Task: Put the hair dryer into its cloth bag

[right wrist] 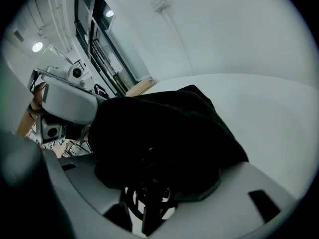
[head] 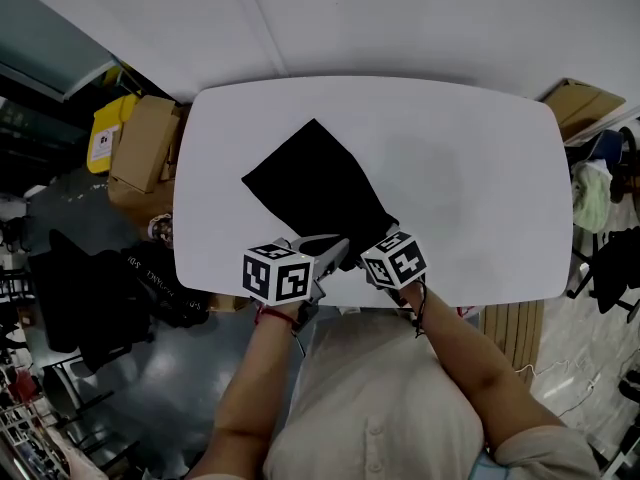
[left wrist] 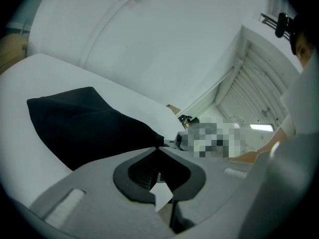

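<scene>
Holding the left gripper's (left wrist: 158, 147) pinch firm on the bag's (head: 315, 183) near mouth edge should let the right gripper (right wrist: 164, 148), jaws clasped wide around the mostly hidden dryer (right wrist: 149, 195) there, push it farther in without snagging.

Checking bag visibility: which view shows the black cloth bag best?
The head view: nearly the whole cloth bag lies flat on the white table, its outline clear. The left gripper view shows most of it, foreshortened, one corner pinched by the left gripper. The right gripper view shows only a dark bulging mass close up.
</scene>
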The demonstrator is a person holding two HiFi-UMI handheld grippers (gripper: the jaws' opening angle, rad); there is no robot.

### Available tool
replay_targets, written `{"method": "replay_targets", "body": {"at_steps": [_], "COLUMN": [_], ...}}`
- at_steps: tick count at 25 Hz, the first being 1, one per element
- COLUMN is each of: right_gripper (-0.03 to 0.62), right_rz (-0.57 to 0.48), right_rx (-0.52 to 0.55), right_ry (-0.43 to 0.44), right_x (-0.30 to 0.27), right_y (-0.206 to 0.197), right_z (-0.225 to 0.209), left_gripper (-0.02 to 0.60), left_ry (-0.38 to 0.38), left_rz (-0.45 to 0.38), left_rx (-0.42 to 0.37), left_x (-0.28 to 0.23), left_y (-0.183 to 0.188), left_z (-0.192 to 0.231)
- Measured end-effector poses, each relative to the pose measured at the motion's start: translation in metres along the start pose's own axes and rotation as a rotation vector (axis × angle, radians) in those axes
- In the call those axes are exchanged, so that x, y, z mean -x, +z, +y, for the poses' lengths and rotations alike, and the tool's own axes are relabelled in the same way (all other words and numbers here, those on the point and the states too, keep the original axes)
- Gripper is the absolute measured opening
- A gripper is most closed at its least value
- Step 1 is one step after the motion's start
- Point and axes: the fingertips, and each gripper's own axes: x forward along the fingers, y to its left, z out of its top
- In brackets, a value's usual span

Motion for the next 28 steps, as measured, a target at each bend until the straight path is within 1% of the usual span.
{"method": "replay_targets", "body": {"at_steps": [14, 22, 28], "right_gripper": [0.252, 0.252, 0.252], "right_rz": [-0.025, -0.058, -0.064], "right_rx": [0.059, 0.078, 0.104], "right_ry": [0.036, 0.048, 0.042], "right_x": [-0.030, -0.043, -0.048], "right_y": [0.031, 0.044, 0.039], "right_z": [-0.005, -0.009, -0.011], "left_gripper": [0.020, 0.020, 0.020], "left_ry": [-0.018, -0.014, 0.001], "left_rz": [-0.009, -0.017, -0.017], "left_rx": [-0.021, 0.003, 0.024], "left_x": [0.003, 0.006, 0.007], "left_y": [0.012, 0.015, 0.013], "left_z": [-0.003, 0.006, 0.016]}}
